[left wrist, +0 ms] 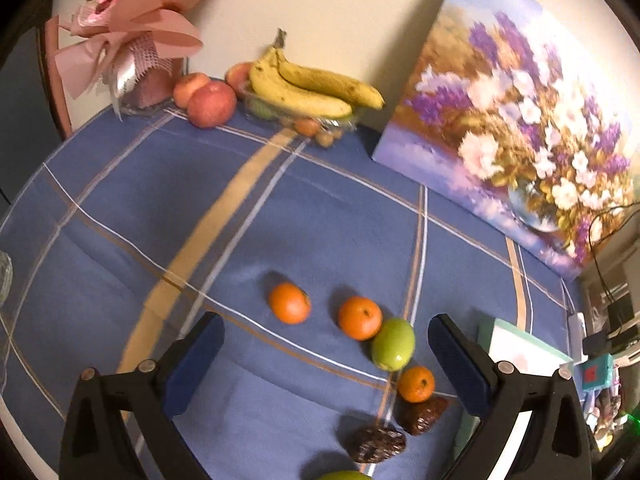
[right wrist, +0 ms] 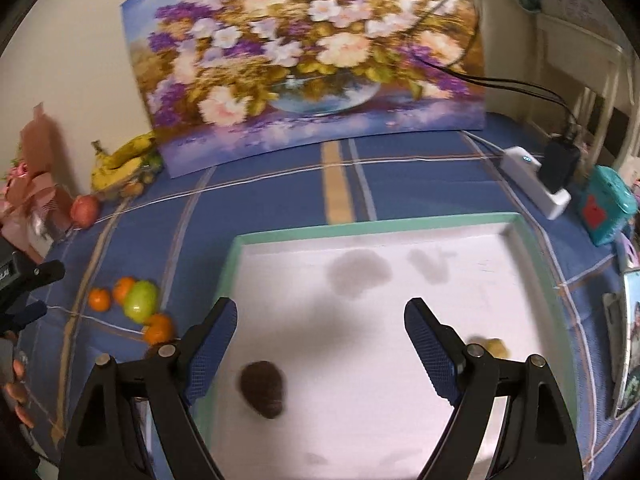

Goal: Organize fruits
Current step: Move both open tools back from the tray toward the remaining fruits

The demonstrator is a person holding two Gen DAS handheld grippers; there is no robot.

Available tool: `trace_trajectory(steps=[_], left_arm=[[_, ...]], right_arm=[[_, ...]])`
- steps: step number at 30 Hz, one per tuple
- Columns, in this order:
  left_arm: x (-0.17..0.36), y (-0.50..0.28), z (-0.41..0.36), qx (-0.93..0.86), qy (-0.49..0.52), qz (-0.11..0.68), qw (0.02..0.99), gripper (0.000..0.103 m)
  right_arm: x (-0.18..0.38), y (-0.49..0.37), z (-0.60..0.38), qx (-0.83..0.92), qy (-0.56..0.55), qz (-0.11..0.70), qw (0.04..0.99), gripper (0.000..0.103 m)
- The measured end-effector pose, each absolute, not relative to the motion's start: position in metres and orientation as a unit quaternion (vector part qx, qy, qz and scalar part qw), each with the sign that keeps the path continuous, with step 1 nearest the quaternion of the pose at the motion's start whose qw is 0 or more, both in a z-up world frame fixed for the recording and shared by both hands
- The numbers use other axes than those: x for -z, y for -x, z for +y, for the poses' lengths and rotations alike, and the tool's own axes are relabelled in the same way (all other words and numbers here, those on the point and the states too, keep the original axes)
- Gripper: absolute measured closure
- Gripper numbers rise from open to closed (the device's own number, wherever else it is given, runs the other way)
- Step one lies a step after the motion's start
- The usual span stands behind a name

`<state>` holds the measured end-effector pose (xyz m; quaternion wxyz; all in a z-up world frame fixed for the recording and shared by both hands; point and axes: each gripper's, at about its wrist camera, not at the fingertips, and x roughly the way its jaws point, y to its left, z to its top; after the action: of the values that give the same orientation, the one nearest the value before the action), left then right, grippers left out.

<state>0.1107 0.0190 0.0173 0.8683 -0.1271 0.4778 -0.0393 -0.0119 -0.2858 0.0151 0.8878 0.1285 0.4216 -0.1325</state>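
Blue tablecloth (right wrist: 280,200), white tray (right wrist: 532,264) with one brown fruit (right wrist: 262,388).

Left tongs (left wrist: 325,342) and right tongs (right wrist: 320,330): matte black plastic arms with triangular cut-outs, silver round screw heads, and ribbed dark-blue pads (right wrist: 210,350) lining each finger.

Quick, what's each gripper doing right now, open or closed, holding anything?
Left gripper: open, holding nothing, above the oranges on the tablecloth.
Right gripper: open, holding nothing, over the white tray.
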Motion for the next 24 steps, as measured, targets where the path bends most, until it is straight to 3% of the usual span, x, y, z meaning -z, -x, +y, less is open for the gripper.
trace_trajectory(steps=[18, 24], left_arm=[[-0.040, -0.122, 0.065, 0.043, 0.160, 0.459, 0.873, 0.007], [-0.031, -0.131, 0.056, 0.057, 0.162, 0.493, 0.853, 0.008]], right_arm=[[-0.058, -0.037, -0.208, 0.034, -0.139, 0.391, 0.909, 0.017], [-0.053, -0.055, -0.187, 0.015, -0.138, 0.418, 0.898, 0.017]])
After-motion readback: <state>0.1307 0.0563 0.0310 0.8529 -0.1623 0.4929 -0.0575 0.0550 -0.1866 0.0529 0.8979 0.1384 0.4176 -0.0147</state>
